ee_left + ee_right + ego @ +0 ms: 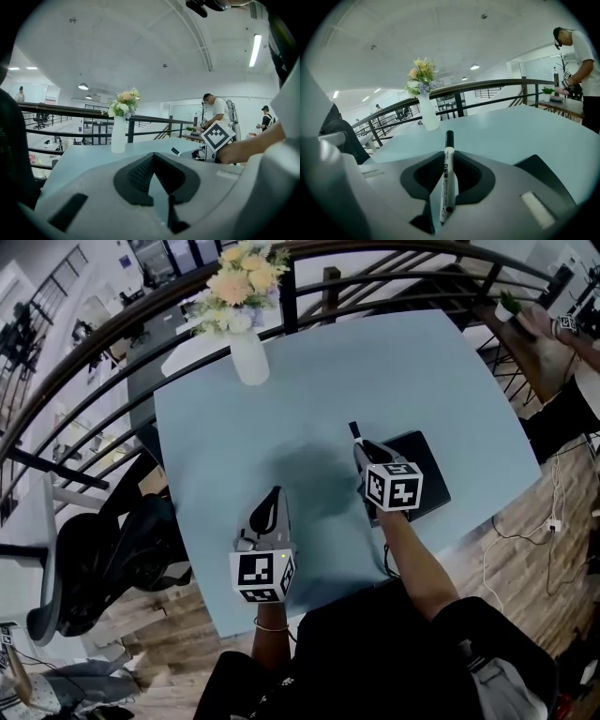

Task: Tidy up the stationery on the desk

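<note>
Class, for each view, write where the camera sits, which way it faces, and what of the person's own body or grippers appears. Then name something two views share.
Head view: on the person's head, looking steeply down at the table; forearms, left gripper and right gripper show.
Left gripper view: on the left gripper, looking along its shut jaws across the table; the right hand shows.
Right gripper view: on the right gripper, looking along jaws gripping a marker.
Shared: the flower vase, in all three.

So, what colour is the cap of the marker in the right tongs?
Black cap on a white marker; clearest in the right gripper view.
</note>
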A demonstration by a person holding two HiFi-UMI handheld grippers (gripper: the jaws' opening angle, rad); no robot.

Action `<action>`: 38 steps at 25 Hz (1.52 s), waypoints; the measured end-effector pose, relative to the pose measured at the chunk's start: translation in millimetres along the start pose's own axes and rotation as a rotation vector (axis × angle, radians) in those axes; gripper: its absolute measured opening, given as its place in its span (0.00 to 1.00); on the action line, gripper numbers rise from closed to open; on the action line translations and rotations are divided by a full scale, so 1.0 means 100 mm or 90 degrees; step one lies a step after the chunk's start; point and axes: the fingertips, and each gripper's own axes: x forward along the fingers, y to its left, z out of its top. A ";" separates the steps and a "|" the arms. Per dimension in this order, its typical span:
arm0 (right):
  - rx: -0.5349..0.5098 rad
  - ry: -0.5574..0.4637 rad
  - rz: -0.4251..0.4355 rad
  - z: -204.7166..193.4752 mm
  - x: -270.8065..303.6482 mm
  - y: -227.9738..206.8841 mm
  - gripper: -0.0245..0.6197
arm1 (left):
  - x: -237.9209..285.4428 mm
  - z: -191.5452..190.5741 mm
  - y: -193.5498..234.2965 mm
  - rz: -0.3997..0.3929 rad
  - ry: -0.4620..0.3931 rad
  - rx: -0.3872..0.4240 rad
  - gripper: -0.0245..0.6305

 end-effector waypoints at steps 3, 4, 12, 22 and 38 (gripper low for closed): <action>0.002 -0.001 0.003 -0.02 -0.10 -0.10 0.15 | 0.02 -0.01 -0.10 0.001 0.003 0.003 0.03; 0.003 -0.001 0.005 -0.04 -0.13 -0.13 0.16 | 0.03 -0.02 -0.14 0.002 0.004 0.004 0.03; 0.010 0.009 0.024 -0.15 -0.33 -0.39 0.16 | 0.12 -0.03 -0.36 0.017 0.012 -0.008 0.03; 0.030 0.011 0.035 -0.22 -0.58 -0.86 0.16 | 0.25 0.01 -0.77 0.027 0.018 -0.020 0.03; 0.047 0.013 0.041 -0.27 -0.80 -1.36 0.16 | 0.45 0.08 -1.26 0.013 0.034 0.031 0.03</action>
